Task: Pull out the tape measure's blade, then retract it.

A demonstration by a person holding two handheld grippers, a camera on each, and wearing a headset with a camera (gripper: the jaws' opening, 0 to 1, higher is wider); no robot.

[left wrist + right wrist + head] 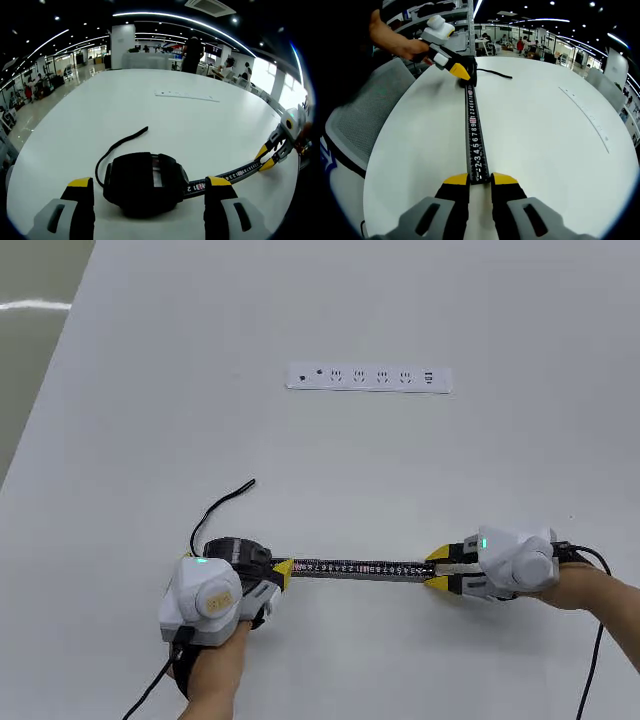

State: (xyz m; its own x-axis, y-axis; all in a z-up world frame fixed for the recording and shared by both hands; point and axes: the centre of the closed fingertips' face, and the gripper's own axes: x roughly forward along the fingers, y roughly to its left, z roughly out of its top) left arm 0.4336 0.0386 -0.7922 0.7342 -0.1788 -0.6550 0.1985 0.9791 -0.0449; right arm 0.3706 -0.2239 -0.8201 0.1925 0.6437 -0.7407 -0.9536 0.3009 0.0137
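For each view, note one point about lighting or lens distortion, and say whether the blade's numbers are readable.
Head view: soft, even light on the table, straight edges; blade numbers too small to read. Left gripper view: fisheye bends the ceiling lights into arcs; the case is dark. Right gripper view: table edge bows; numbers are sharp near the right gripper.

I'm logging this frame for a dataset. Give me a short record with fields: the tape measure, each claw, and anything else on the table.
left claw: open, straddling case
right claw: shut on blade end
case: black, resting on white table
blade: pulled out, lying along table
other: white power strip, farther back
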